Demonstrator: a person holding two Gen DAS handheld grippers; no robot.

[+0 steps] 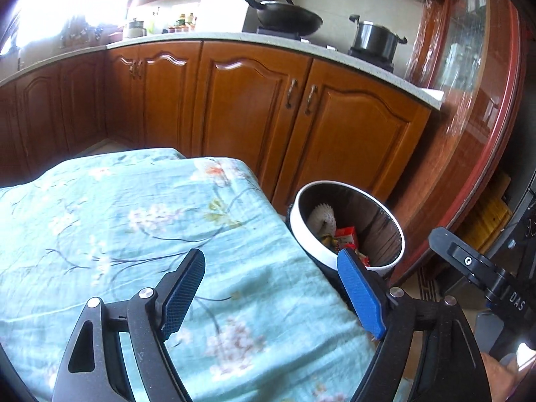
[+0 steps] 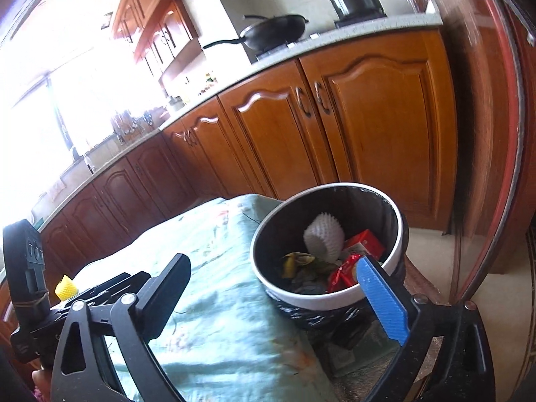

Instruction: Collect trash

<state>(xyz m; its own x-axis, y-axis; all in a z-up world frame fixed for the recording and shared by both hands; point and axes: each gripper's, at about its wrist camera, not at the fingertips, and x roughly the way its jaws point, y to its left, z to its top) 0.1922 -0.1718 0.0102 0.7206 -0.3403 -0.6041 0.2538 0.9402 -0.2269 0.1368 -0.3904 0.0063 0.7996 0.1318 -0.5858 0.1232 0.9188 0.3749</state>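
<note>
A round bin with a white rim [image 1: 348,264] [image 2: 321,301] stands on the floor just right of the table. Inside lie a white foam fruit net [image 2: 323,239], red wrappers [image 2: 363,243] and a banana peel [image 2: 294,263]. My left gripper [image 1: 271,294] is open and empty above the table's right part, near the bin. My right gripper [image 2: 278,298] is open and empty, its right finger over the bin's near rim. A small yellow foam net [image 2: 66,286] shows on the table at the far left, behind the left gripper's body [image 2: 30,288].
The table is covered with a light blue floral cloth [image 1: 150,221] [image 2: 214,318]. Wooden kitchen cabinets [image 1: 254,114] run behind, with a wok [image 1: 288,16] and a pot [image 1: 377,38] on the counter. A wood and glass door [image 1: 469,100] stands at the right.
</note>
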